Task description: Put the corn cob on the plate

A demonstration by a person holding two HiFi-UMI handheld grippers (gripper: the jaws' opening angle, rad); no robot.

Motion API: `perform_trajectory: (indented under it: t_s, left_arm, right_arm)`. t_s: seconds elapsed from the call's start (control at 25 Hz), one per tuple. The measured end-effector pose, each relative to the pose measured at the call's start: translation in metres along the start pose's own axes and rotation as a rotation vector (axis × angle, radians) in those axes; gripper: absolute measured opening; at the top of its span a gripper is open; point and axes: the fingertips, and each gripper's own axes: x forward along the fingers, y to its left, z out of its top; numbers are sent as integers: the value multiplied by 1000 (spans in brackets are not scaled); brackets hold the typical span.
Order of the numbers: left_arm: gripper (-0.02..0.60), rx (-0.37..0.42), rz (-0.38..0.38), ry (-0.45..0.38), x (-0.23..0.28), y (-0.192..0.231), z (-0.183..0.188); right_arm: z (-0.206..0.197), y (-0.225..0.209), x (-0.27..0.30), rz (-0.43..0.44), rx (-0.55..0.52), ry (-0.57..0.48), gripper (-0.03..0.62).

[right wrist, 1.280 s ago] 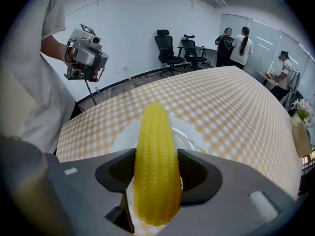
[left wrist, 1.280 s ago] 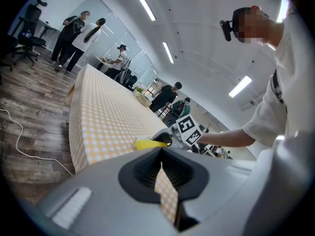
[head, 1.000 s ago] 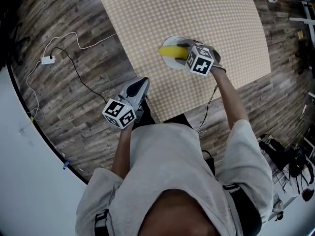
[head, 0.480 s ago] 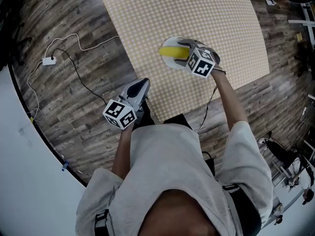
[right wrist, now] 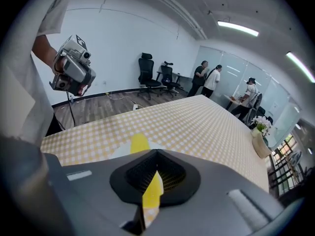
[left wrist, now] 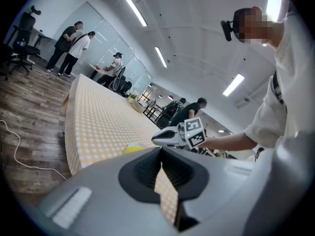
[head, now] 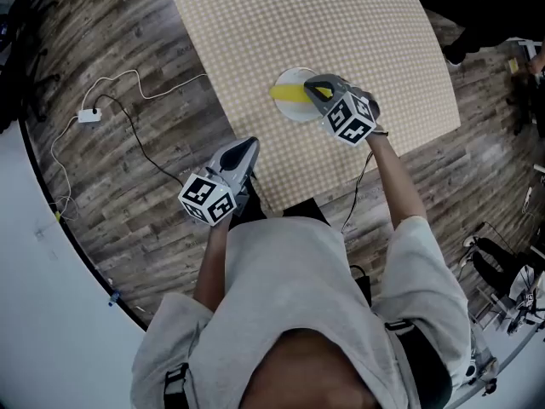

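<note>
The tabletop (head: 341, 24) lies beneath your right hand-held gripper (head: 312, 84), whose jaws have just clenched together on nothing. Your left hand-held gripper (head: 249, 143) is clenched and empty. The plate (head: 295, 112) sits under the right tips, with the cob (head: 288, 94) lying on it.

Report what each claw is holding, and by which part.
Nothing is held. The right claw has just closed empty above the yellow corn cob lying on the round white plate; the left claw is shut, empty.
</note>
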Motion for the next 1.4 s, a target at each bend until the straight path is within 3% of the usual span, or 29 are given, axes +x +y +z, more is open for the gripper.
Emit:
perform_trajectory:
  t_s: [0.36,0.68,1.04,1.16,1.4]
  left_arm:
    - [8,34,-9,3,1,-20,0]
    - [8,82,-30,-5,11,-39,8]
    - [8,158,-56,-4,33,-79,19]
    - [8,178,-56,-3,37,-95,18]
    - [8,213,-67,4,41,-119,11]
  right_arm:
    - [-1,-4,-20,-71,54,-35,0]
    - [5,-32,-59,-167,472,-250,0]
    - [-15,-60,-111,-208,895,-549,0]
    - [-22,-62,-123,-216,935,-598,0]
    - [-24,-57,-148,-262,913,-632,0]
